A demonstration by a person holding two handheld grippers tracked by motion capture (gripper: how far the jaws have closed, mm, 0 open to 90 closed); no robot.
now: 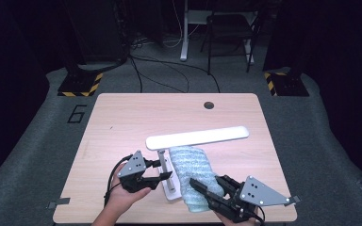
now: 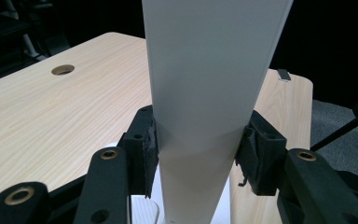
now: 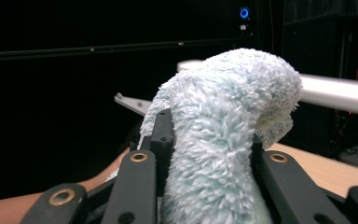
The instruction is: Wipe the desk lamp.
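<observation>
My left tool pinches the stiff, slick lamp by its upright stem on the tabletop; my right tool grips the soft, light towel beside it, best held bunched.

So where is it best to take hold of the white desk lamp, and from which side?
Grip the lamp at its flat upright stem, from the side, jaws across its width. The stem is narrow with parallel faces; the left gripper is already clamped there.

A lab or studio: dark curtained walls, hazard-striped stand bases, floor cables, grey carpet.
</observation>
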